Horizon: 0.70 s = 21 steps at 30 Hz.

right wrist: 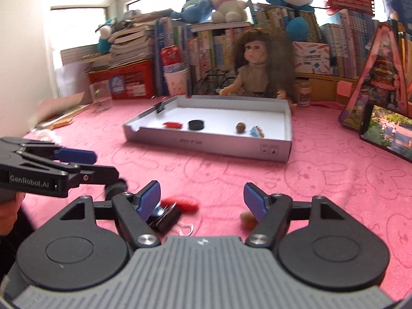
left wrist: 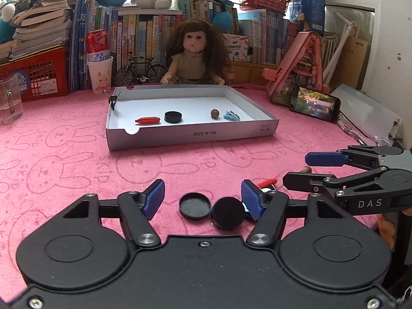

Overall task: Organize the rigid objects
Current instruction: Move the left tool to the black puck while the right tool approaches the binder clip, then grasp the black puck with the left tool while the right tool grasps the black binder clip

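A shallow white box lid [left wrist: 193, 136] [right wrist: 206, 143] lies on the pink cloth and holds a red clip [left wrist: 147, 120], a black cap [left wrist: 173, 116], a small brown ball [left wrist: 215, 113] and a blue clip [left wrist: 231, 116]. My left gripper [left wrist: 203, 197] is open over two black caps [left wrist: 194, 205] [left wrist: 228, 212] on the cloth. My right gripper [right wrist: 202, 197] is open, low over the cloth; a red clip [right wrist: 184, 204], a black binder clip [right wrist: 164, 216] and a small brown ball [right wrist: 247, 220] lie between and by its fingers. Each gripper shows in the other's view [left wrist: 309, 170] [right wrist: 97, 164].
A doll [left wrist: 195, 51] sits behind the box lid. A phone [left wrist: 315, 104] leans at the right by a pink stand [left wrist: 301, 64]. A glass mug [left wrist: 10, 100], a paper cup [left wrist: 100, 77], a red crate [left wrist: 36, 74] and books line the back.
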Available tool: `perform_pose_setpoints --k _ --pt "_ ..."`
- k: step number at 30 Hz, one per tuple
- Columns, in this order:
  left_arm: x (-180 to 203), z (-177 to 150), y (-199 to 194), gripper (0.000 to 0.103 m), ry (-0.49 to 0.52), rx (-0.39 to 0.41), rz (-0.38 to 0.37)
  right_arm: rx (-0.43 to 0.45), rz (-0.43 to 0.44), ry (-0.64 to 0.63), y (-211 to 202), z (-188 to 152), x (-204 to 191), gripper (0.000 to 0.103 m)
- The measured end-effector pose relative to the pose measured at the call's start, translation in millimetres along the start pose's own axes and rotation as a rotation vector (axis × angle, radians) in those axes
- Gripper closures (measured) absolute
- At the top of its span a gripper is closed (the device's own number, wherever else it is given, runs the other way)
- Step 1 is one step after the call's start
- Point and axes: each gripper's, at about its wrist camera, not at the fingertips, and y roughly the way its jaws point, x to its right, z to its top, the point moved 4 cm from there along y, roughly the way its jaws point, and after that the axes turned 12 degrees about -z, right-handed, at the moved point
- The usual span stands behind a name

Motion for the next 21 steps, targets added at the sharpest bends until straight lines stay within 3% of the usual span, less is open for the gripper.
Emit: perform_pose_setpoints --k 2,6,17,18,20,21 --pt "5.3 -5.5 -2.2 0.051 0.003 -0.015 -0.035 -0.017 0.012 -0.022 -1.5 -5.6 -2.7 0.029" --pt "16.6 -16.9 -0.6 0.054 0.030 -0.044 -0.087 -0.035 0.028 -0.046 -2.3 -14.5 -7.6 0.042" --pt "25.5 -21.4 20.4 0.055 0.079 -0.041 -0.041 -0.043 0.074 -0.099 4.5 -18.1 -17.9 0.046" --pt "25.6 -21.5 21.1 0.058 0.082 -0.043 -0.035 -0.044 0.077 -0.101 6.0 -17.7 -18.7 0.046" --pt "23.8 -21.0 22.6 0.072 0.081 -0.054 -0.023 -0.043 0.084 -0.111 9.0 -17.4 -20.8 0.046" --pt "22.5 -20.6 22.2 0.073 0.078 -0.055 -0.021 -0.042 0.090 -0.114 10.0 -17.0 -22.2 0.046"
